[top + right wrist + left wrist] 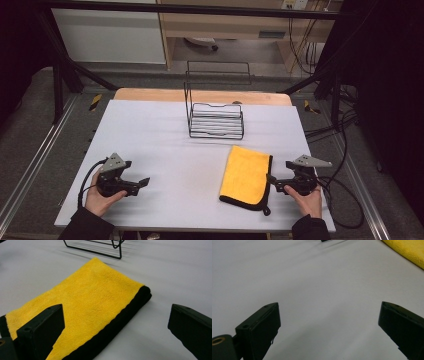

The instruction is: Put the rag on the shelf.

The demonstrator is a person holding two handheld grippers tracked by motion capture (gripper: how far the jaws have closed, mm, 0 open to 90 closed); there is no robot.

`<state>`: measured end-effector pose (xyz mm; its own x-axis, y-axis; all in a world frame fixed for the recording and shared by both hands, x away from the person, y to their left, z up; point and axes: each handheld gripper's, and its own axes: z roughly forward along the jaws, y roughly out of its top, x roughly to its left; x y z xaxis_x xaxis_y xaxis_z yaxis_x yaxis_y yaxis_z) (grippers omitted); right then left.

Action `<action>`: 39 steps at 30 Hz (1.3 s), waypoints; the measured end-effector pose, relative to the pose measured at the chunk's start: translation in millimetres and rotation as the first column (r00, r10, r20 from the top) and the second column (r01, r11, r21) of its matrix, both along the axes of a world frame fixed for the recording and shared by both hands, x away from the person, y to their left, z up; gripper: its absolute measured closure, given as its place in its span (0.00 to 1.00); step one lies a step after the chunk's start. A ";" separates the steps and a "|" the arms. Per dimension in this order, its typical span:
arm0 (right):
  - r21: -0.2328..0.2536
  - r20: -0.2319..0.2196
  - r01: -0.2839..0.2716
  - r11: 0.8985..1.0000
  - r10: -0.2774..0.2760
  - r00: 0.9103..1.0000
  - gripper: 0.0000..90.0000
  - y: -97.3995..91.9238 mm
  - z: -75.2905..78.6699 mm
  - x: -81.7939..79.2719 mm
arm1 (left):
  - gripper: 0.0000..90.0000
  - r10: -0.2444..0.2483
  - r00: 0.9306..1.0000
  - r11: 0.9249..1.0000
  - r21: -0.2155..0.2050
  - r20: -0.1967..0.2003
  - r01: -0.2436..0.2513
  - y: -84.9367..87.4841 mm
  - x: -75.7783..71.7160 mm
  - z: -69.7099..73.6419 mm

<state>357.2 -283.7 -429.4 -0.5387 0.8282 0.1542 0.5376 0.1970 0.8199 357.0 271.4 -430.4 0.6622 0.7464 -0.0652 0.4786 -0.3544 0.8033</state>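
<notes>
A folded yellow cloth (245, 174) with a black edge lies flat on the white table (165, 140), right of centre; its corner (409, 250) shows in the left gripper view and it (90, 305) fills the near ground of the right gripper view. My right gripper (272, 181) sits just right of the cloth's black edge, jaws wide apart (116, 325) and empty, pointing at it. My left gripper (144, 182) rests low over bare table at the front left, also open (329, 322) with nothing between its jaws.
A black wire rack (215, 117) stands at the middle back of the table, its base (100, 248) visible beyond the cloth. Cables (345, 200) trail off the right edge. Metal frame legs (60, 65) and floor surround the table.
</notes>
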 end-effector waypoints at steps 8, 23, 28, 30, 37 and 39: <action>0.007 -0.012 0.005 1.000 -0.005 1.000 0.02 4.7 -0.4 -1.1 | 0.09 -0.029 0.999 1.000 -0.004 -0.017 0.029 -33.0 -4.5 2.7; -0.031 -0.024 0.026 0.999 -0.027 0.999 0.08 17.5 -7.0 1.1 | 0.22 -0.120 0.992 0.992 0.021 -0.047 0.121 -116.2 -3.6 10.8; -0.031 -0.025 0.046 0.998 -0.047 0.999 0.12 20.1 -9.3 1.9 | 0.29 -0.167 0.984 0.985 0.028 -0.058 0.169 -156.4 -5.6 10.9; -0.035 -0.028 0.048 0.998 -0.049 0.998 0.12 20.5 -9.8 2.0 | 0.31 -0.173 0.983 0.984 0.034 -0.063 0.176 -163.1 -5.9 10.7; -0.058 -0.041 0.062 0.996 -0.065 0.997 0.15 24.4 -13.9 2.4 | 0.42 -0.199 0.974 0.977 0.052 -0.109 0.205 -203.4 -6.1 5.1; -0.051 -0.047 0.073 0.996 -0.076 0.996 0.17 25.6 -14.6 2.5 | 0.47 -0.199 0.971 0.978 0.037 -0.132 0.205 -212.3 -4.5 1.9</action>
<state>359.7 -258.1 -443.9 -0.4680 0.8731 0.1366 0.5914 0.1947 0.7825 352.5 59.1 -428.5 0.7885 0.6023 -0.1244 0.4899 -0.4928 0.7192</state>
